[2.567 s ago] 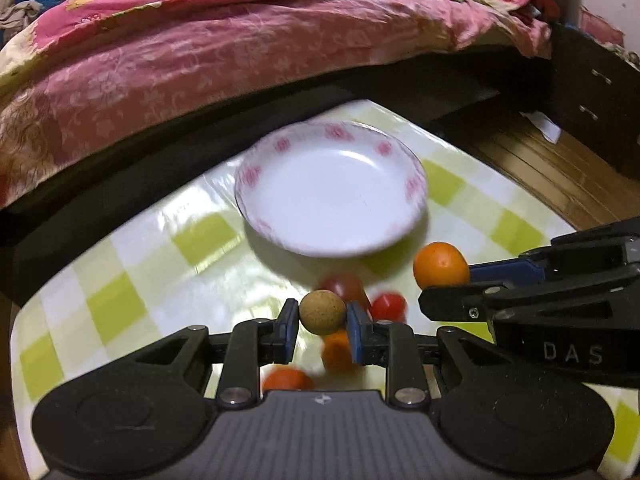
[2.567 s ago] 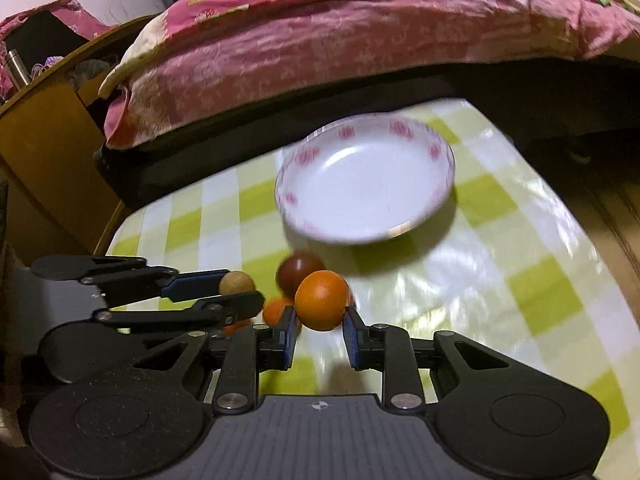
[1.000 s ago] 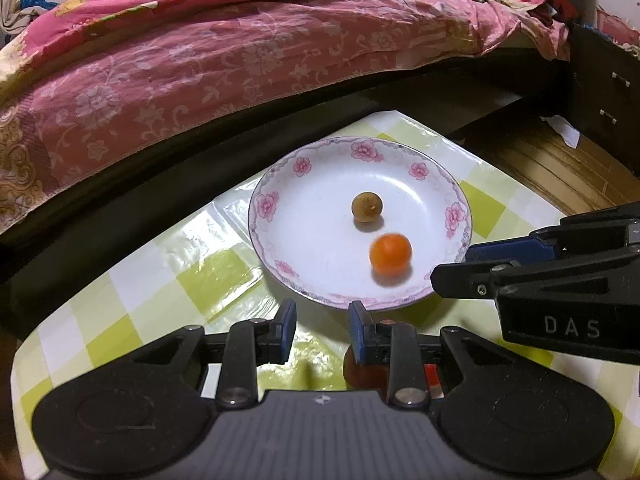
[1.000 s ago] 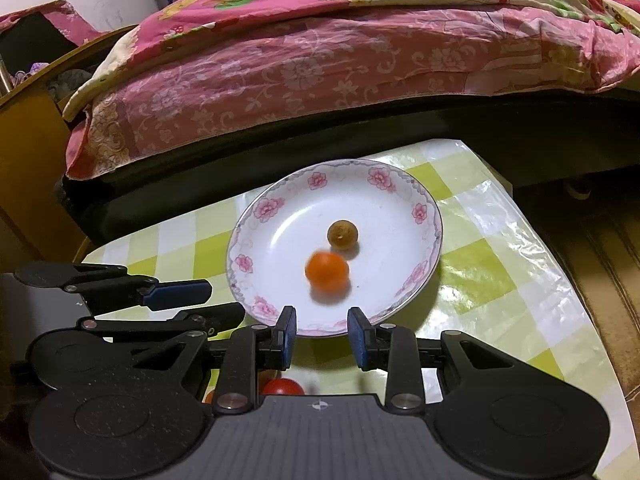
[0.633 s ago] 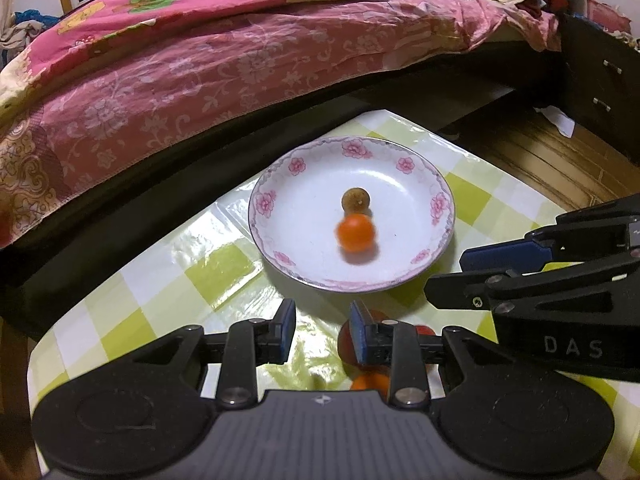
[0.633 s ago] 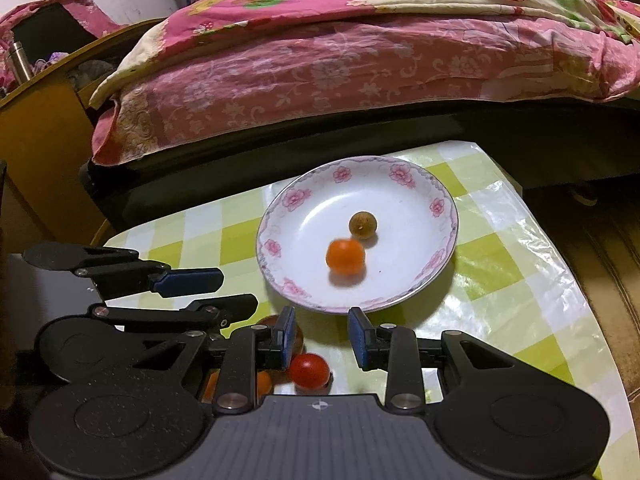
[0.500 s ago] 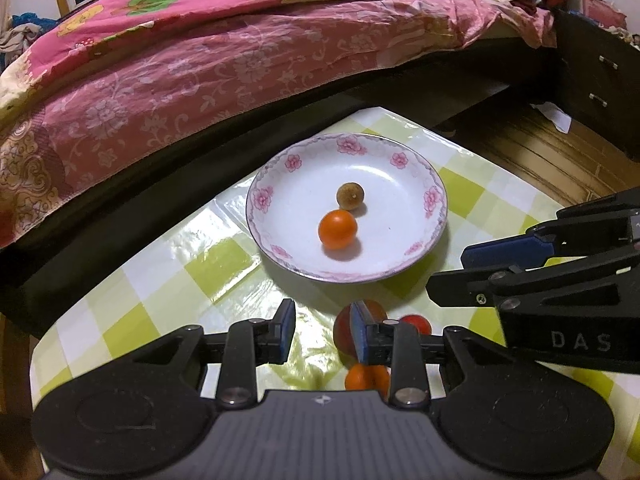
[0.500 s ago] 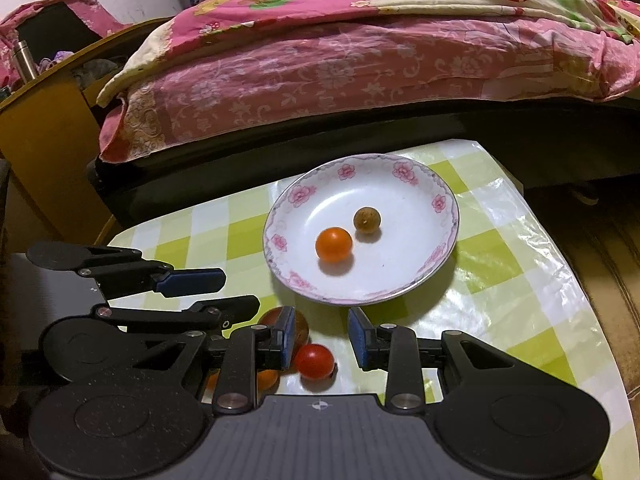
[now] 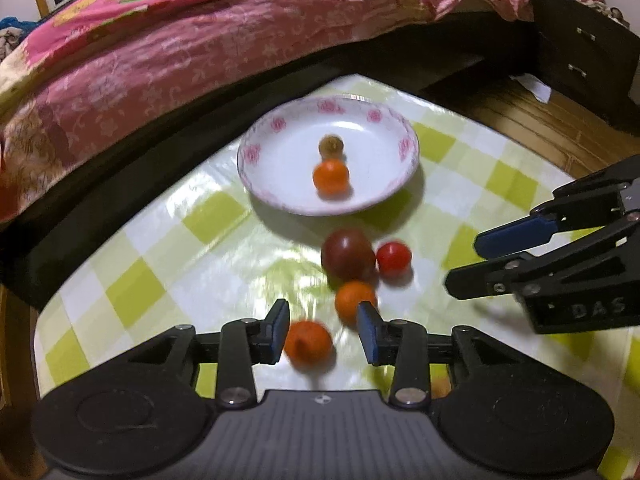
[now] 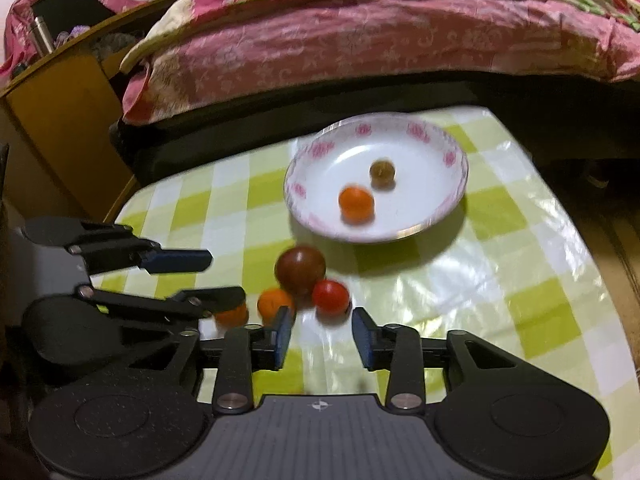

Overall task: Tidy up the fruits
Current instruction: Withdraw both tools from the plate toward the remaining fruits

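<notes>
**Two fruits on the plate, four on the cloth**

The plate (image 9: 408,148) sat in the middle of the frame with a small orange (image 9: 330,176) and a brown fruit (image 9: 331,145) on it; lower down lay a dark tomato (image 9: 347,255), a red tomato (image 9: 394,257) and two orange fruits (image 9: 354,302); the left gripper (image 9: 323,327) and the right gripper (image 10: 321,331) were both wide and held nothing.

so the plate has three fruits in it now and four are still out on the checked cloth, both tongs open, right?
Not quite: the plate holds two fruits, not three, an orange one and a small brown one. The right wrist view shows this plainly. The rest stands: four fruits lie on the checked cloth, and the left tongs and right tongs are open.
</notes>
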The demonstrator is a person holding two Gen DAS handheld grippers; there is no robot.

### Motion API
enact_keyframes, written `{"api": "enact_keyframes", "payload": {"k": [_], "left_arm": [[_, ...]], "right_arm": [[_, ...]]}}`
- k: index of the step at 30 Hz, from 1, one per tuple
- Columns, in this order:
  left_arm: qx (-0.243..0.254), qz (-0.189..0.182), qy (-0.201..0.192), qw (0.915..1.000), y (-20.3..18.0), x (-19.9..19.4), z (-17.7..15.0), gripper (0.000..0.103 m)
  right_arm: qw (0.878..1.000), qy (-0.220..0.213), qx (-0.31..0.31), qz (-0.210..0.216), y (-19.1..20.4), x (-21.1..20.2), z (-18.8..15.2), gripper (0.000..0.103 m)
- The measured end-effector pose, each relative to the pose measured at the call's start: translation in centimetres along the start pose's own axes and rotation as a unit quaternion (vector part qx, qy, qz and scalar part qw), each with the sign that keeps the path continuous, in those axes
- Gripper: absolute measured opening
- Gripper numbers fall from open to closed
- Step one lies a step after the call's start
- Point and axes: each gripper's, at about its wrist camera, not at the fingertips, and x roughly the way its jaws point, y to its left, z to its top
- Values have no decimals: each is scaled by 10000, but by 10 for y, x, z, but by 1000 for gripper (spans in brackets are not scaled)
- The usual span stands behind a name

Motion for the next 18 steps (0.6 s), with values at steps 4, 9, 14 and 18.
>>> {"api": "enact_keyframes", "payload": {"k": [4, 9, 14, 18], "left_arm": [[88, -22, 145, 9999, 3, 1, -15, 46], [213, -215, 235, 9993, 3, -1, -24, 46], [660, -690, 202, 9952, -10, -11, -31, 46], [1123, -984, 226, 9885, -31, -13, -39, 46]], "right_arm": [[9995, 236, -148, 121, 4, 0, -15, 35], [9977, 447, -449, 220, 13, 3, -27, 35], [9960, 621, -580, 257, 17, 8, -32, 35], [9959, 718, -534, 163, 13, 10, -31, 35]]}}
